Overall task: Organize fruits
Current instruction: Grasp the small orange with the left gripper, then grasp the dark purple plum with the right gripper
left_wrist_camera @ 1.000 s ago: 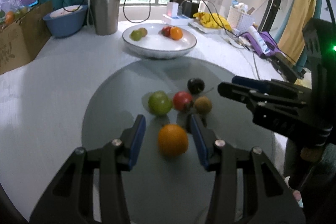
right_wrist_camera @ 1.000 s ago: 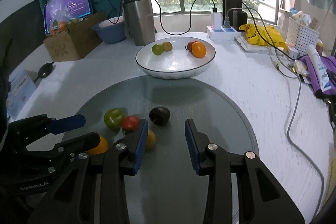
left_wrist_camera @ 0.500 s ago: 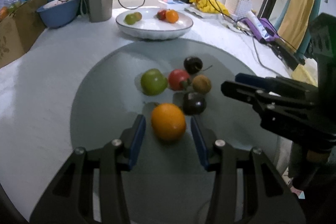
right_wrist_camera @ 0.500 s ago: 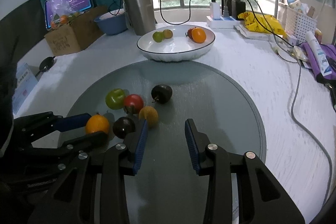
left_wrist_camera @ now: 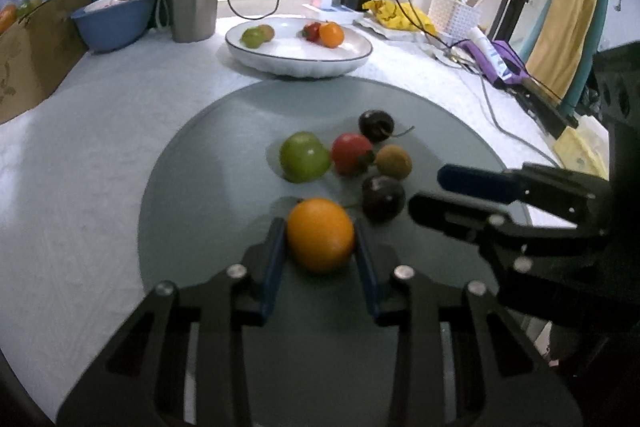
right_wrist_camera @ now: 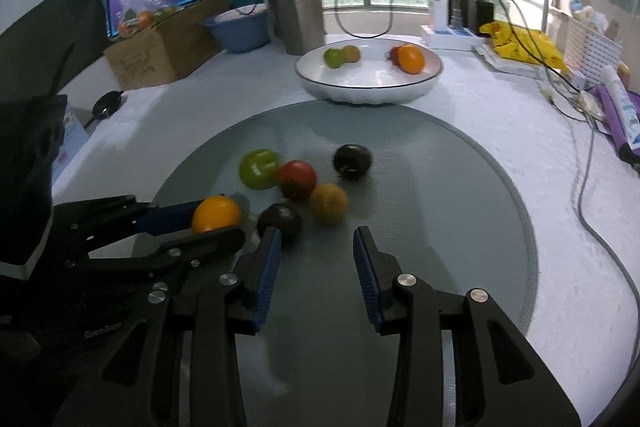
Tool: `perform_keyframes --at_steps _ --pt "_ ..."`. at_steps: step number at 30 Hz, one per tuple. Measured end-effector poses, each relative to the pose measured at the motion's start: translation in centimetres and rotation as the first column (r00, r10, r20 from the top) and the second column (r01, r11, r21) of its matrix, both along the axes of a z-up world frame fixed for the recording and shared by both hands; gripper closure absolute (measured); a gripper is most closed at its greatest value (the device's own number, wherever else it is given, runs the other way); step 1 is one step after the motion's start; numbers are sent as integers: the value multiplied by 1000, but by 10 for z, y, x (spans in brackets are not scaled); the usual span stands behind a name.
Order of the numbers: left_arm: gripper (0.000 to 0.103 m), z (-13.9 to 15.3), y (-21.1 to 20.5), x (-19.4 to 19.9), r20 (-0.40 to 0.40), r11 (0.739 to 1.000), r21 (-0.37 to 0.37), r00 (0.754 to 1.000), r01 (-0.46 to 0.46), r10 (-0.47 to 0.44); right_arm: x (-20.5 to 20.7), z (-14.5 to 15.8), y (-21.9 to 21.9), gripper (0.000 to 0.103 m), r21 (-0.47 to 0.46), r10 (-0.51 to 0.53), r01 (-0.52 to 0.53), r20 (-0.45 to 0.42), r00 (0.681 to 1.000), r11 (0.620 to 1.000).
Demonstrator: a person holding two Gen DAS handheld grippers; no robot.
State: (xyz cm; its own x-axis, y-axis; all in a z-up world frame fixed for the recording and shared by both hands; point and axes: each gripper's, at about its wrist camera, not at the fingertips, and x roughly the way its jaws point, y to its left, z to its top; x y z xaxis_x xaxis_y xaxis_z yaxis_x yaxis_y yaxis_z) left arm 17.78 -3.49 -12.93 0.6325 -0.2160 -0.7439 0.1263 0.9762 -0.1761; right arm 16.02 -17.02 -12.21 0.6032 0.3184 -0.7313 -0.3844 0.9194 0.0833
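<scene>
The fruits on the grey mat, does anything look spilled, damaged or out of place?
Nothing stands out. The orange sits between the left gripper fingers; the green apple, red fruit and others rest intact on the grey mat.

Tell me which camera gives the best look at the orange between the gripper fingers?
The left wrist view: the orange sits centred and whole between the left gripper pads. The right wrist view shows it off to the side, its lower part hidden behind that gripper's finger.

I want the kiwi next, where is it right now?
The kiwi lies on the grey mat, touching the red fruit, ahead of the open right gripper.
</scene>
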Motion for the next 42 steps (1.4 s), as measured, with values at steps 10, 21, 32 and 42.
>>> perform_keyframes --at_steps 10,21,32,42 --pt "68 9 19 -8 43 999 -8 999 -33 34 8 -11 22 63 -23 39 -40 -28 999 999" --pt "68 7 23 -9 41 1000 -16 999 -24 25 14 -17 34 65 -51 63 -64 -24 998 997" --pt "68 -3 18 -1 7 1000 2 1000 -18 18 9 -6 26 72 -40 62 -62 1 998 997" --pt "70 8 22 -1 28 999 -13 999 -35 35 10 8 19 72 -29 59 -58 31 998 998"
